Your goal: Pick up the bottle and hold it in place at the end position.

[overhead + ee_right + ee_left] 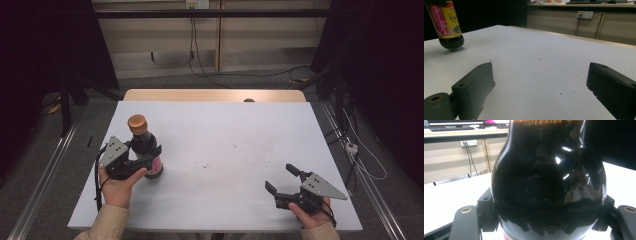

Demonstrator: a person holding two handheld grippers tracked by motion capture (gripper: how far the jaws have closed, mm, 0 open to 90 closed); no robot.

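Here the white table (215,150) carries a dark sauce bottle (144,147) with an orange cap (137,121) at its left side. The left gripper (147,156) is clamped around the bottle's body, jaws pressing both sides. Well apart at the right, the right gripper (281,179) rests with jaws spread, nothing between them.

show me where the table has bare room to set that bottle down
The white table is bare across its middle and far half, between the bottle and the right gripper. The near edge between the two hands is free too. Only the left side is crowded, where the left gripper clamps the bottle.
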